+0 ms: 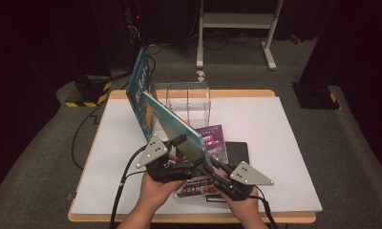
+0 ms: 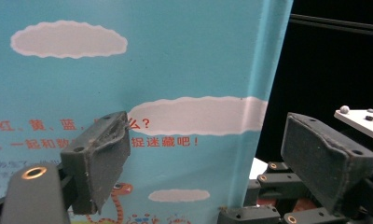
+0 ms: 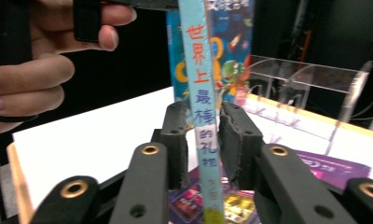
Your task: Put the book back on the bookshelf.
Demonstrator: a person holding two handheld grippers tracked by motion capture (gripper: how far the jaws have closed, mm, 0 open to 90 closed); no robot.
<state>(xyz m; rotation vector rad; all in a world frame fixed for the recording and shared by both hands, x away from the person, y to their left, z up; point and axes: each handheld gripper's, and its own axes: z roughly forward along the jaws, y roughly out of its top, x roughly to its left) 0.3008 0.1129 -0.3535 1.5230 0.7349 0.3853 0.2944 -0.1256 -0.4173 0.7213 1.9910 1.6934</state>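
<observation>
Held book: thin blue picture book [image 1: 172, 126], centre of the high view, raised off the table and tilted, far end toward the clear rack; in the right gripper view its spine [image 3: 202, 107] runs top to bottom through mid-frame.
Why tilted: my reading is that it is being stood on edge so it can go into the rack like the book already there.
Right gripper [image 3: 203, 140]: jaws nearly together with the spine between the two pads; they look to be pinching it, carrying the book from its near end, lower centre of the high view.
Left gripper [image 2: 203, 154]: jaws spread wide, nothing pressed; the blue cover [image 2: 128, 70] takes the left and centre of its view, just behind the left pad. Probably let go so the right can steer alone.
Rack: clear acrylic holder [image 1: 186, 100], upper centre of the high view, on the far edge of the table.
Second book: another blue book [image 1: 139, 83] stands leaning at the rack's left side.
Remaining stack: purple book [image 1: 213, 138] and a dark one [image 1: 239, 151] lie flat, right of centre, waiting.
Table: white top [image 1: 284, 143].
</observation>
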